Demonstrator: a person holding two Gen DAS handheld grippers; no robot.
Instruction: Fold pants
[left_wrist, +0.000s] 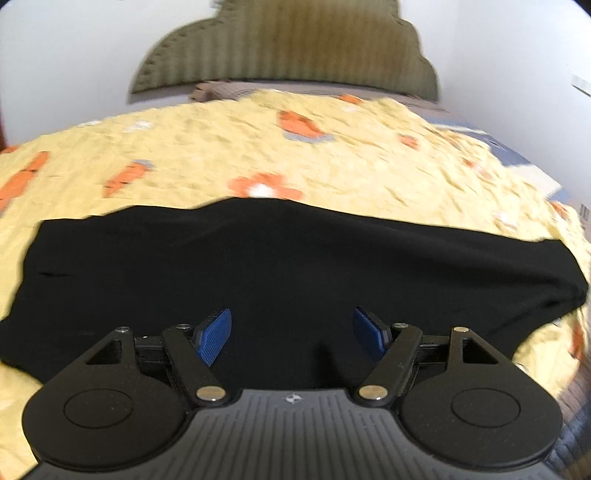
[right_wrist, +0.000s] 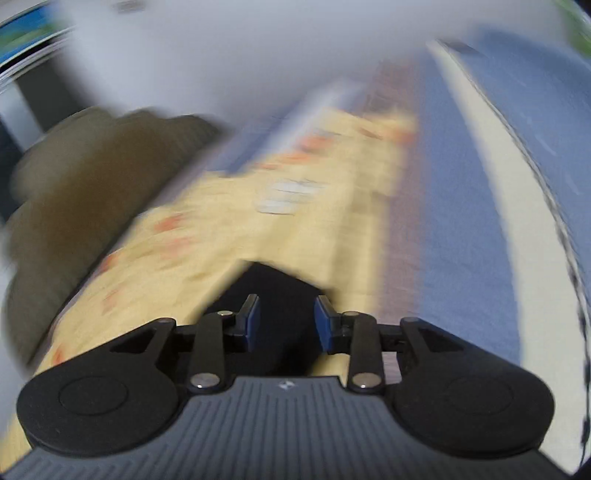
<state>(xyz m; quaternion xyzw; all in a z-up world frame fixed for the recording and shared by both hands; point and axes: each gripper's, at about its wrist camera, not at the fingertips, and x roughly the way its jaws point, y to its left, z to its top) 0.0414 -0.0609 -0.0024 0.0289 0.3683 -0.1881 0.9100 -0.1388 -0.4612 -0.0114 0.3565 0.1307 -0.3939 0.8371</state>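
Observation:
The black pants (left_wrist: 258, 273) lie spread flat across a yellow bedspread (left_wrist: 332, 147) with orange flowers, filling the lower middle of the left wrist view. My left gripper (left_wrist: 291, 332) is open and empty, its blue pads wide apart just above the near edge of the pants. In the blurred right wrist view a corner of the pants (right_wrist: 273, 284) shows between the fingers. My right gripper (right_wrist: 286, 321) is open with a moderate gap, right above that corner, holding nothing.
An olive padded headboard (left_wrist: 284, 48) stands against the white wall at the far end. A brown blanket strip (left_wrist: 221, 88) lies below it. A blue and cream bed edge (right_wrist: 461, 221) runs along the right of the right wrist view.

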